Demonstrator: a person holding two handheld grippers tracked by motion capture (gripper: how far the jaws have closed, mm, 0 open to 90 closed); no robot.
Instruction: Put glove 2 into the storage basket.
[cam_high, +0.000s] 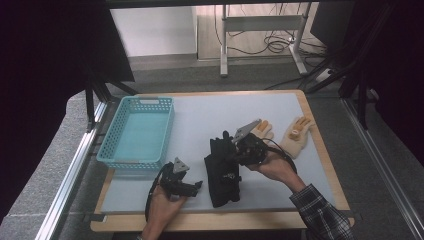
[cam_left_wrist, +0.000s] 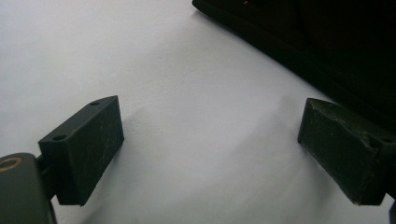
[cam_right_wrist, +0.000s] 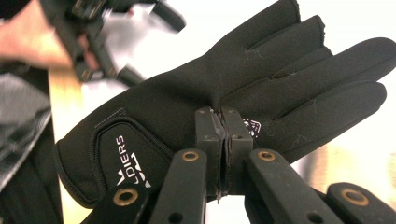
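- Black glove (cam_right_wrist: 196, 102): my right claw (cam_right_wrist: 223, 119) is clamped on a thin fold of it near the palm; jaws pressed nearly together w/ fabric pinched between.
- In the right gripper view it's lifted, fingers spread toward upper right, cuff at lower left w/ white lettering on a stitched patch.
- Fabric looks smooth, matte, neoprene-like; fine seams along the fingers.
- High view: black glove (cam_high: 223, 170) sits mid-counter, towards the near edge, between my two hands. A dark mass reaches down to the counter there; can't tell if it's one glove or a pair stacked.
- Right claw (cam_high: 235, 150) is at the glove's upper end; grey three-cornered plate on top, cable looping by the hand, plaid sleeve behind.
- Left claw (cam_left_wrist: 210, 144): jaws well apart, nothing between them, just above bare counter; dark glove edge in the upper right corner of its view.
- Left claw (cam_high: 192, 186) in the high view is low, just left of the glove, pointing toward it.
- Beige knit gloves (cam_high: 295, 134): two lying flat right of centre, orange fingertips, soft woolly look.
- Turquoise basket (cam_high: 111, 145): plastic, perforated walls, rectangular, at counter's left side, nothing in it.
- Counter (cam_high: 200, 112): pale grey-white mat on a wood-edged board.
- Room: grey carpet-like floor, metal frame rails, a table leg w/ tangled cables at back.
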